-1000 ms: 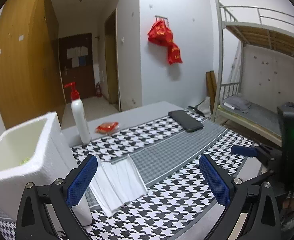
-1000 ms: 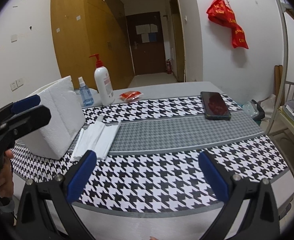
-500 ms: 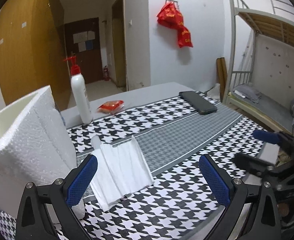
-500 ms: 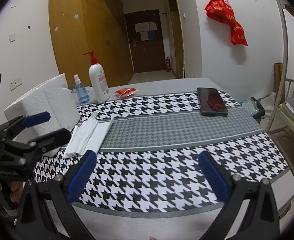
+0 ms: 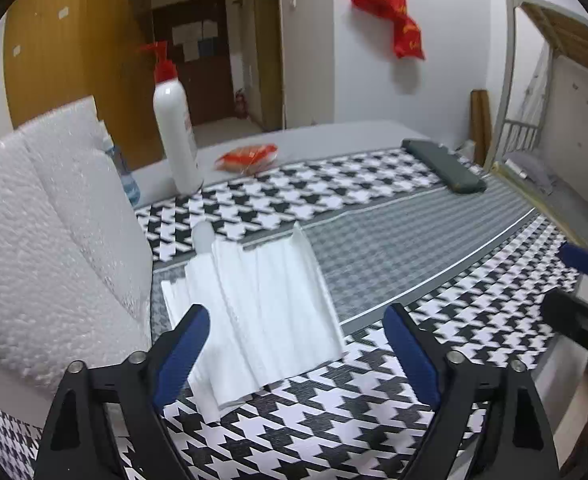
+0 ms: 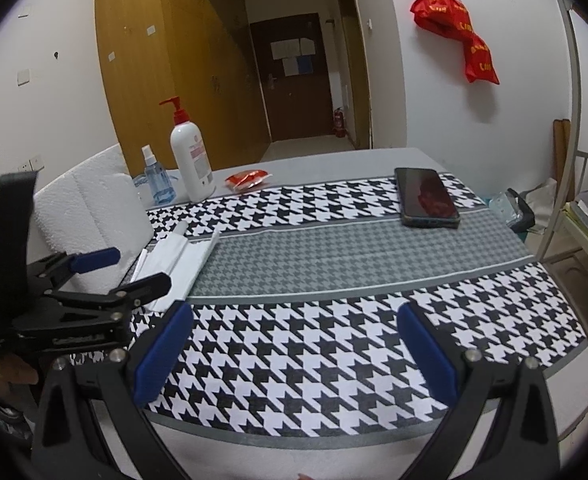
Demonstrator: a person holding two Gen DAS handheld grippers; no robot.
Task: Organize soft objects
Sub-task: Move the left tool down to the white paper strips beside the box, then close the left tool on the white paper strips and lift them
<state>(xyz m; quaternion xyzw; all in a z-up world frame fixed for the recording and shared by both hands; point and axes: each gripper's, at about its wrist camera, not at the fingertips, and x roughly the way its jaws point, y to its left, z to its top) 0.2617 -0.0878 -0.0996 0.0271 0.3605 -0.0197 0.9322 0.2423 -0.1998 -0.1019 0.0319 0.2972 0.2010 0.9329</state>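
Folded white cloths (image 5: 253, 312) are lying near the table's (image 6: 334, 152) left edge, just beside a foam box (image 5: 49, 248). Left gripper (image 5: 296, 344) is hanging over their near end, jaws closing, nothing clamped. Right gripper (image 6: 294, 350) is hovering wide apart, empty, at the near edge.

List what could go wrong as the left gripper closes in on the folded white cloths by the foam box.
1. The left gripper, jaws closing with nothing pressed yet, may pinch only the top layers of the folded white cloths, so the stack could fan apart.
2. Its left finger sits close to the foam box and might bump it.
3. The pads could snag the houndstooth tablecloth and drag it, disturbing the pump bottle.
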